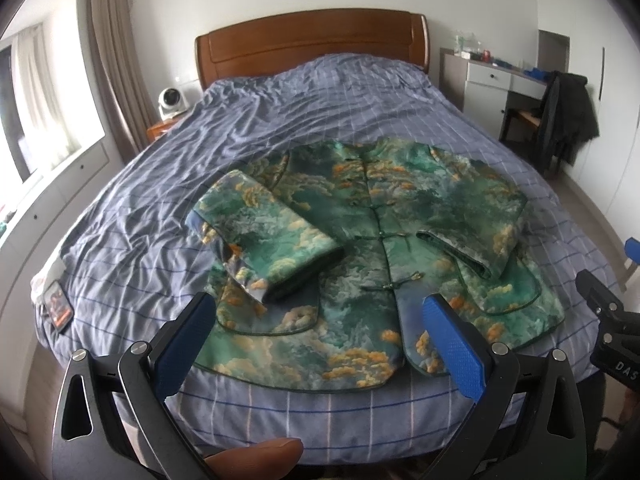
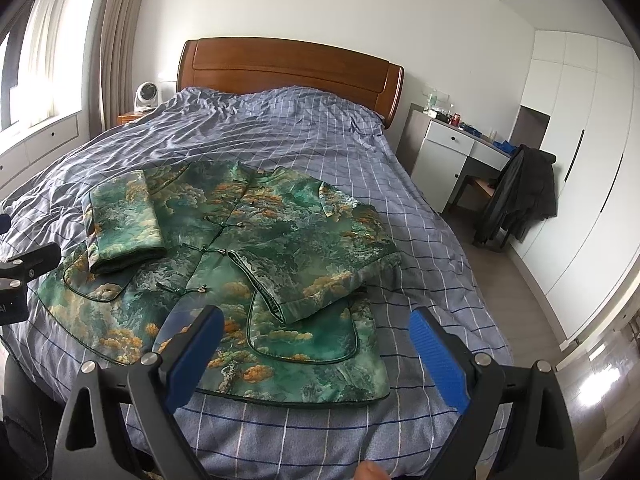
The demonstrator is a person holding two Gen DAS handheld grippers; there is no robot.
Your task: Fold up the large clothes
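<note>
A green jacket [image 1: 360,240] with orange cloud print and knot buttons lies flat, front up, on the bed, its hem toward me. Both sleeves are folded in over the front: the left sleeve [image 1: 264,236] and the right sleeve [image 1: 480,240]. My left gripper [image 1: 320,312] is open and empty, just above the jacket's hem. In the right wrist view the jacket [image 2: 240,248] lies the same way. My right gripper [image 2: 316,324] is open and empty over the jacket's lower right corner, not touching it.
The bed [image 1: 280,112] has a wrinkled blue checked cover and a wooden headboard [image 1: 312,40]. A small packet [image 1: 58,304] lies at its left edge. A desk [image 2: 452,152] and a chair with a dark coat [image 2: 520,196] stand to the right.
</note>
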